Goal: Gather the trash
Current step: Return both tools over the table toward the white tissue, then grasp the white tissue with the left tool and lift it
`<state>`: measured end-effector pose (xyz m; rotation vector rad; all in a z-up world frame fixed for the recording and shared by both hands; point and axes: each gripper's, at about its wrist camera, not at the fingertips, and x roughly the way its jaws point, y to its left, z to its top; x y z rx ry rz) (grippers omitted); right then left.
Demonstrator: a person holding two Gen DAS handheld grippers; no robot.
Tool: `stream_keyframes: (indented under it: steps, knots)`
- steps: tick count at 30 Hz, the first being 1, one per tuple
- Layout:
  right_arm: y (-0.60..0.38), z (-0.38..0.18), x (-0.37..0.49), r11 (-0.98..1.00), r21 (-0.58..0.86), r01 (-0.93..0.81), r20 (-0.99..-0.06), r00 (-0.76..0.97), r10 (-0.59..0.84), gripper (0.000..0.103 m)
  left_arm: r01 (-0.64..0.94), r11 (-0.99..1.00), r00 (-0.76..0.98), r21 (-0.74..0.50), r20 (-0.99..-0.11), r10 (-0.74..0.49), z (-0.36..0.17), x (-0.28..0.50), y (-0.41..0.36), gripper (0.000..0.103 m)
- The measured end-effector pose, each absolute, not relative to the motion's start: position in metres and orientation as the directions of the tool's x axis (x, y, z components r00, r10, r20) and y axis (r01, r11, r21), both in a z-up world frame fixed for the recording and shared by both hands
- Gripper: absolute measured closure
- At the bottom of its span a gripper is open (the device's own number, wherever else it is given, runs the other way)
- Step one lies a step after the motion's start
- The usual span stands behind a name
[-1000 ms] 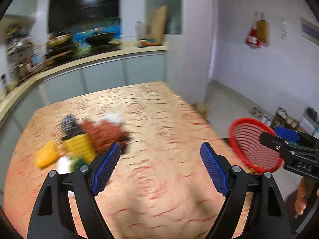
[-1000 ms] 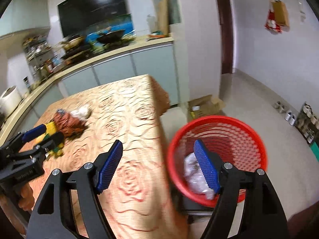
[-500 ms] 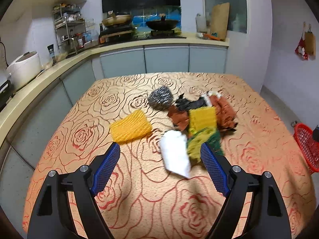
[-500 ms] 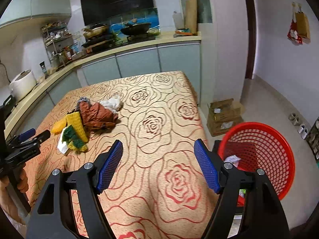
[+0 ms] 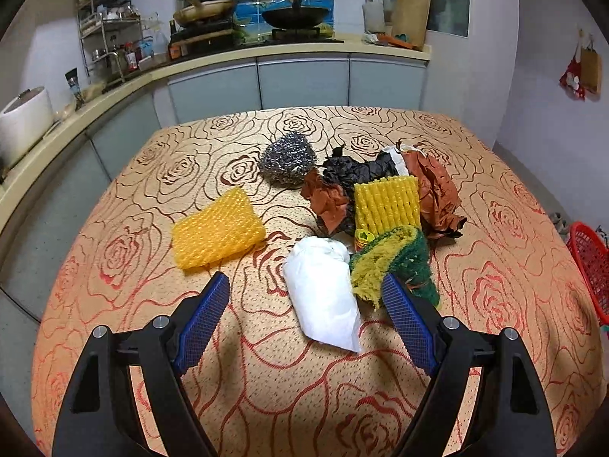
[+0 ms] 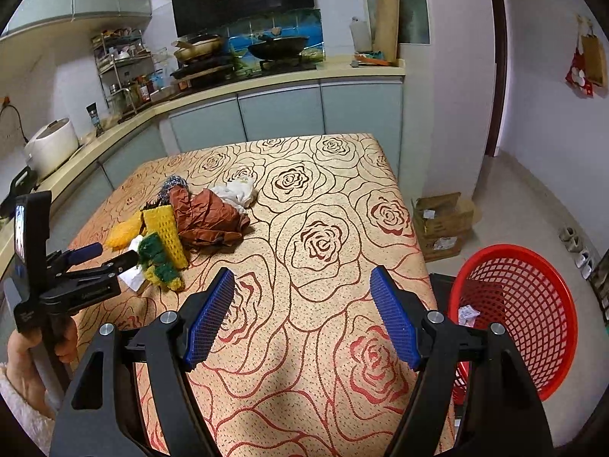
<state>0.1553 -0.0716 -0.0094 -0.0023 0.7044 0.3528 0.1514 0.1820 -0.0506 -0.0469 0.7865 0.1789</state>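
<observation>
Fingers [image 5: 205,320] of both grippers spread, empty; left gripper [image 5: 306,318] over white wad [image 5: 323,297], right gripper [image 6: 302,318] near table's [image 6: 323,198] basket-side [image 6: 533,304] edge.

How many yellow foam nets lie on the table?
2: one net lies alone at the left; a ribbed net sits on the trash pile. Others may be hidden beneath.
</observation>
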Motion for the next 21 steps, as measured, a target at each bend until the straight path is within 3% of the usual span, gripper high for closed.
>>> stream_keyframes:
  steps: [7, 11, 21]
  knots:
    - [-0.063, -0.013, 0.157, 0.936, 0.109, -0.334, -0.641, 0.697, 0.323, 0.032, -0.162, 0.985, 0.722, -0.062, -0.688, 0.076, -0.048, 0.140, 0.195, 0.024]
    - [-0.059, -0.015, 0.161, 0.934, 0.119, -0.337, -0.645, 0.689, 0.331, 0.032, -0.215, 0.976, 0.725, -0.045, -0.676, 0.129, -0.042, 0.139, 0.207, 0.029]
    - [-0.036, -0.014, 0.161, 0.919, 0.108, -0.380, -0.644, 0.678, 0.356, 0.032, -0.142, 0.990, 0.666, -0.015, -0.741, 0.084, -0.062, 0.163, 0.194, 0.035]
